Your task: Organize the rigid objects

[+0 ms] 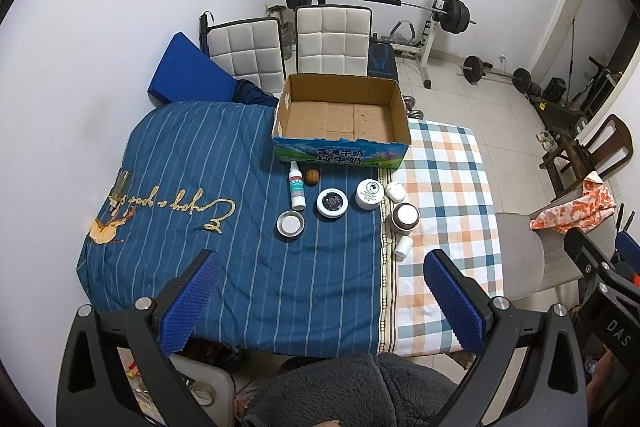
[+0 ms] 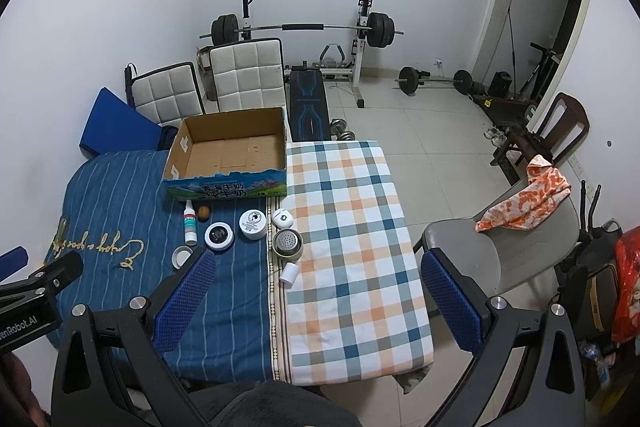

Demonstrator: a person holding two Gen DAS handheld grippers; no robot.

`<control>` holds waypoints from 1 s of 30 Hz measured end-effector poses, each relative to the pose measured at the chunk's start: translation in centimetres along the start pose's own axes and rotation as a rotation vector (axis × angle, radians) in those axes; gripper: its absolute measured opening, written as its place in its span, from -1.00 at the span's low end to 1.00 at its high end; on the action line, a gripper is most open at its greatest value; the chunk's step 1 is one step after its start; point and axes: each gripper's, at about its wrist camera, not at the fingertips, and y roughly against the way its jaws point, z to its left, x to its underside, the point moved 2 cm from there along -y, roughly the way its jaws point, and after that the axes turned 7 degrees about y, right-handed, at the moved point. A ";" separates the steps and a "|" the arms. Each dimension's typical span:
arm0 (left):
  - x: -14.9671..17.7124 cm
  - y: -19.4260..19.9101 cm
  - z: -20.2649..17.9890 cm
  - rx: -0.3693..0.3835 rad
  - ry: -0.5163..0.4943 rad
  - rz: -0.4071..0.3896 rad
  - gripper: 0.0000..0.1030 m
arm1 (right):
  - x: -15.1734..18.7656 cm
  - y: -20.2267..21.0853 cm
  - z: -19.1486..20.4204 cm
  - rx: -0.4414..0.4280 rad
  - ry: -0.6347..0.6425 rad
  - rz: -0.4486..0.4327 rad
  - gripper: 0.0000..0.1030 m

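Observation:
An empty cardboard box stands at the far side of the cloth-covered table. In front of it lie a white spray bottle, a brown walnut-like ball, a black-topped jar, a white jar, a white earbud case, a metal tin, a brown cup and a small white bottle. My left gripper and right gripper are open and empty, above the near table edge.
The table wears a blue striped cloth and a checked cloth. Two white chairs stand behind the box. A grey chair with an orange cloth stands at right. Weight bench and barbells are at the back.

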 end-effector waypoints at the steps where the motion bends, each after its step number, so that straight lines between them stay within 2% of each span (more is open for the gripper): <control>1: -0.1 0.1 0.1 -0.001 -0.001 0.000 1.00 | 0.1 0.0 -0.1 -0.001 -0.002 -0.001 1.00; 24: 0.0 -0.3 -0.3 -0.007 0.000 0.002 1.00 | -0.2 -0.5 -0.4 -0.011 -0.001 0.000 1.00; 30: 0.2 -1.8 -0.8 -0.014 -0.002 0.022 1.00 | -0.3 -1.3 -0.5 -0.022 -0.002 0.017 1.00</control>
